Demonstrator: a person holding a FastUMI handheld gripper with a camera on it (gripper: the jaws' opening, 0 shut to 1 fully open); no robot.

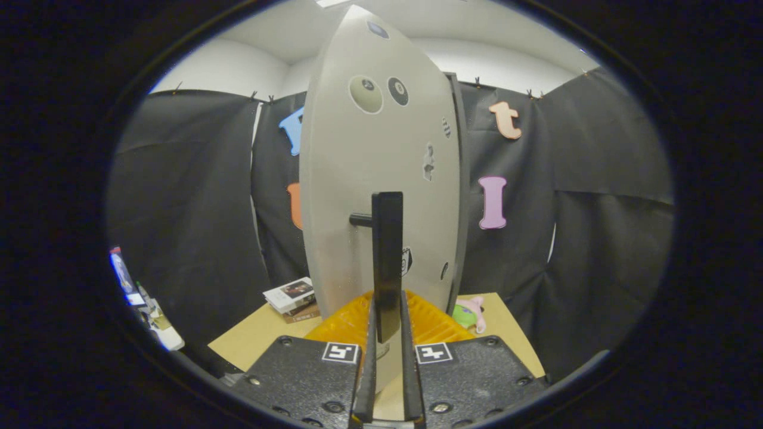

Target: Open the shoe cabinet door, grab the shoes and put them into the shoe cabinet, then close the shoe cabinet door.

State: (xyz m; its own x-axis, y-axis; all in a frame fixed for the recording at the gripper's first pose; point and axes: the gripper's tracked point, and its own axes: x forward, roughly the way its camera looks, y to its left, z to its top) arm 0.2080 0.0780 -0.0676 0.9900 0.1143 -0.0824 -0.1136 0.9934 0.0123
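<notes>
Door: the shoe cabinet door (363,179) is seen nearly edge-on, pale and dotted with stickers, standing upright straight ahead of the tool; I judge it swung partly open, since its broad face runs away from the camera rather than across it.
Handle: a dark vertical bar handle (387,262) stands off the door's face on a short stub at its left; it is set proud of the door so that something can close around it.
Tool: the tool (387,351) is narrowed almost fully, and its two fingers (367,357) flank the lower end of the handle, one on each side; they appear to clamp it, though the exact contact is hard to confirm.
Reason for hold: gripping the bar low and square-on lets the door be swung about its hinge, likely the opening or the closing step; which one I cannot tell.
Cabinet: a dark edge (458,179) just right of the door looks like the cabinet body; its inside is hidden.
Shoes: an orange ribbed object (346,325) lies at the foot of the door, on both sides of the handle; whether it is a shoe I cannot tell.
Desk: the desk (250,342) carries the door's surroundings, with a stack of booklets (290,295) left of the door and a small green and pink toy (471,313) right of it.
</notes>
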